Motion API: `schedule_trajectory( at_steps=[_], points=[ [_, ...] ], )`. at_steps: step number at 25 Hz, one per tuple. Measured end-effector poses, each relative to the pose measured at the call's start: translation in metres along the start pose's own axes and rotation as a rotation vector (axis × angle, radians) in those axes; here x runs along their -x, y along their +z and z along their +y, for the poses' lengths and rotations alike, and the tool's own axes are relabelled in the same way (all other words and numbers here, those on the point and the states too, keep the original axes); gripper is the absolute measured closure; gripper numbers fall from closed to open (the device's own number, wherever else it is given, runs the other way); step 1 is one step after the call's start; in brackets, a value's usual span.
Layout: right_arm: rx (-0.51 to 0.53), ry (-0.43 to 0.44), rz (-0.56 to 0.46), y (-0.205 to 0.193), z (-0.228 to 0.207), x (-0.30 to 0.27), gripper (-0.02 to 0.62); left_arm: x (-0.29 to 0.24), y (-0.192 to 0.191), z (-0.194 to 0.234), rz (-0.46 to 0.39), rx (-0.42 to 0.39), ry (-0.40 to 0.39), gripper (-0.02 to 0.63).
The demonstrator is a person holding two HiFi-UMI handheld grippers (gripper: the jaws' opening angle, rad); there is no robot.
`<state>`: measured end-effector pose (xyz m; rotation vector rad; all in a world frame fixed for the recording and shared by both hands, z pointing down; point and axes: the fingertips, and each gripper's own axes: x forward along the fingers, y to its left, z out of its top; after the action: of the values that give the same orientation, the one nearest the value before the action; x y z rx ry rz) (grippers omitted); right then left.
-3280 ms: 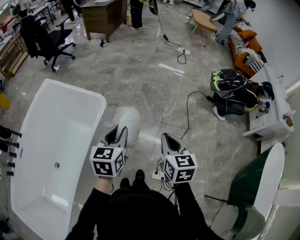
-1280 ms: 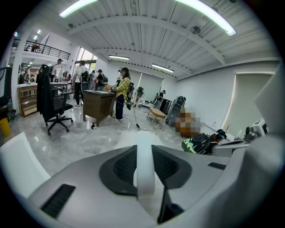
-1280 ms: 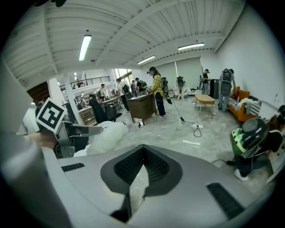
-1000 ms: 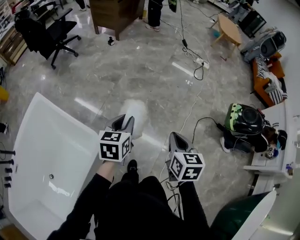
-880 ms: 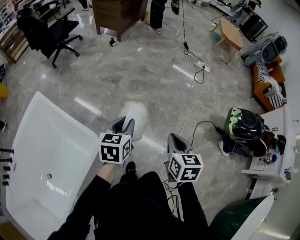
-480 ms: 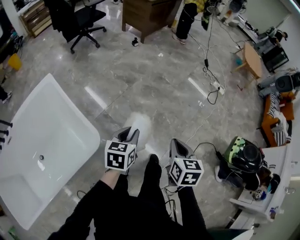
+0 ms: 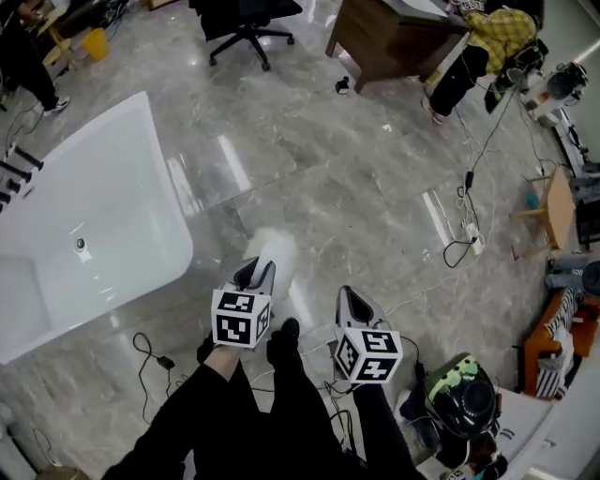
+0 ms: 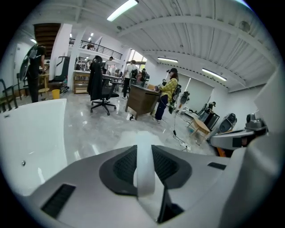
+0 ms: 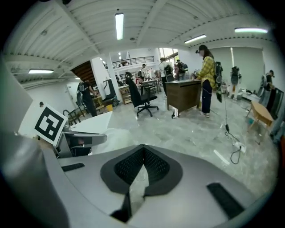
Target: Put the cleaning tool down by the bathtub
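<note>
Left tool is clamped on the duster's white handle, which runs straight up between the jaws. The fluffy white head sticks out ahead of the tool over the floor, to the right of the bathtub's rounded end and apart from its rim.

Right tool is beside it: jaws pressed together, nothing between them.

Room:
- The floor is glossy grey marble tile with light glare strips.
- The bathtub is white and freestanding, at the left edge of the head view, with the drain visible.
- A thin cable with a plug lies on the floor just below the bathtub.
- An office chair and a wooden desk are along the top edge, with a person in a yellow plaid shirt at the desk.
- A power strip and loose cables are on the floor at right.
- A small wooden table is at the right edge.
- A black and green helmet-like thing is at bottom right.
</note>
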<state>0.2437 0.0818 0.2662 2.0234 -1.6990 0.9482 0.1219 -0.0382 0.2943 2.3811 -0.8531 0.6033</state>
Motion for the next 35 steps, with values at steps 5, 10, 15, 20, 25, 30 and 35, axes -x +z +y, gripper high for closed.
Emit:
schedule_trajectory(
  at_steps=[5,10,15,20,25,30,35],
  points=[
    [0.081,0.116,0.071,-0.018,-0.014,-0.038,0.595,-0.023,-0.023,0.01,-0.031,0.074,0.124,0.505],
    [0.12,0.181,0.109,-0.035,-0.014,-0.08,0.595,-0.043,-0.053,0.044,-0.041,0.125,0.225,0.505],
    [0.14,0.206,0.133,-0.043,-0.014,-0.127,0.595,-0.074,-0.079,0.088,-0.03,0.166,0.301,0.505],
    [0.178,0.229,0.135,-0.053,-0.006,-0.184,0.595,-0.112,-0.105,0.139,-0.025,0.186,0.335,0.505],
    [0.179,0.246,0.13,-0.068,-0.004,-0.251,0.595,-0.16,-0.125,0.177,-0.035,0.183,0.332,0.505],
    [0.216,0.278,0.111,-0.098,-0.003,-0.322,0.595,-0.21,-0.157,0.213,-0.068,0.158,0.32,0.505],
    [0.269,0.308,0.086,-0.134,-0.01,-0.395,0.594,-0.266,-0.202,0.258,-0.099,0.171,0.34,0.505]
  ],
)
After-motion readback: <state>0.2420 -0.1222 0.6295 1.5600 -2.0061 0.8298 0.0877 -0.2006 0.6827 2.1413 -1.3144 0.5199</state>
